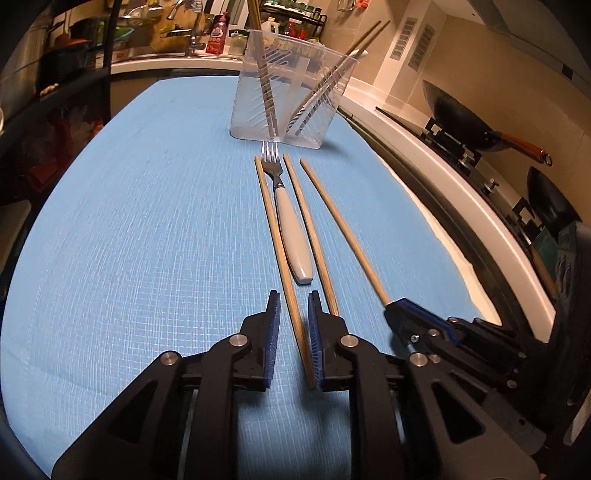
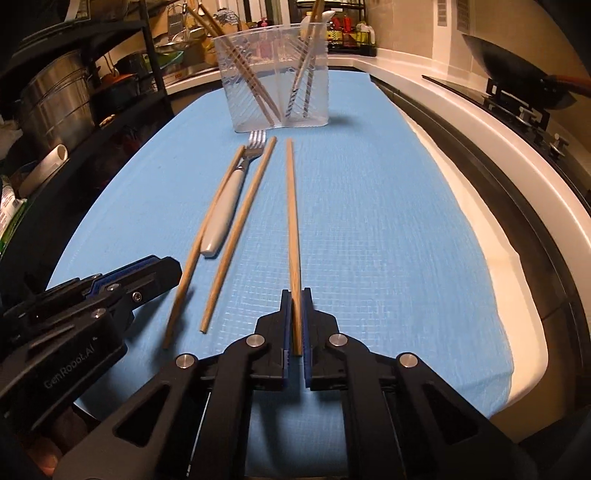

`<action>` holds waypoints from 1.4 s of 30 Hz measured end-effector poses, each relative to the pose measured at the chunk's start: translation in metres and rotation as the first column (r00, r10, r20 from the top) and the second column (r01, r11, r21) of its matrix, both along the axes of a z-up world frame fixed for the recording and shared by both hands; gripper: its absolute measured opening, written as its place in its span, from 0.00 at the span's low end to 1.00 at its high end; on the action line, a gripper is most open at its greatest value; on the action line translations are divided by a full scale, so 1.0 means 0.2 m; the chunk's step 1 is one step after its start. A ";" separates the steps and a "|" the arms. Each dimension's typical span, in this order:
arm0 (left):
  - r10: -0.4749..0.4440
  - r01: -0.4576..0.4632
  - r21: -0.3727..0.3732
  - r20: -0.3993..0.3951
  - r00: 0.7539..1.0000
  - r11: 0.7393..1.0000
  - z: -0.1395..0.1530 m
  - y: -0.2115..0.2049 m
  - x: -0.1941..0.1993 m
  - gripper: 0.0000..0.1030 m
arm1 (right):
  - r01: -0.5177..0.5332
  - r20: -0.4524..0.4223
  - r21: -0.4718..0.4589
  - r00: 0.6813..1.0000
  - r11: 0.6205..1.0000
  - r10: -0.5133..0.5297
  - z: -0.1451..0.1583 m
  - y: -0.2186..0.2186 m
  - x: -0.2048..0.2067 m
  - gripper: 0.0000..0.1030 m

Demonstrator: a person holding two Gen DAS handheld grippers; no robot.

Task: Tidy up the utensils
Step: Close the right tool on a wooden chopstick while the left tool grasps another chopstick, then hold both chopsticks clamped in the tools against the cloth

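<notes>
Chopsticks (image 1: 276, 225): 3 on the cloth (image 1: 147, 221), 1 fork (image 1: 288, 221).

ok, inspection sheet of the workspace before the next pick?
Surface: blue cloth over the counter, flat.
Job's things: fork lying between the left chopstick and the middle chopstick; right chopstick set apart; clear holder behind them, more chopsticks standing in it.
Clutter: nothing seen on the cloth.
Grippers: left tongs open around the near end of the left chopstick; right tongs shut on the near end of the right chopstick.
Cables: nothing seen.
Surroundings: wok on the stove to the right; steel pot on a shelf to the left; bottles at the back.
</notes>
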State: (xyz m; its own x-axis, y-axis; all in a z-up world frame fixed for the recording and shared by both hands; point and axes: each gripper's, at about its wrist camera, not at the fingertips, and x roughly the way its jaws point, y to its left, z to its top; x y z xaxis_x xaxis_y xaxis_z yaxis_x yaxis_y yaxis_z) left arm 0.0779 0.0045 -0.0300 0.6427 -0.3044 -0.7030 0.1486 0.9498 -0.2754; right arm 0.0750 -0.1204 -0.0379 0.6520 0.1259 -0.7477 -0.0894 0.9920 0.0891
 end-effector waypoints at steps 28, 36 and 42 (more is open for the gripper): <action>0.152 -0.176 0.196 0.130 0.980 0.965 -0.05 0.06 -0.06 0.06 | 0.019 0.046 -0.074 0.999 0.997 -0.016 0.00 0.03 0.01 0.10; 0.148 -0.176 0.207 0.142 0.979 0.962 -0.05 0.05 -0.06 0.06 | 0.018 0.054 -0.086 0.998 0.996 -0.014 0.00 0.03 0.01 0.05; 0.148 -0.175 0.207 0.140 0.979 0.962 -0.05 0.06 -0.06 0.06 | 0.017 0.054 -0.090 0.998 0.996 -0.013 0.00 0.03 0.01 0.05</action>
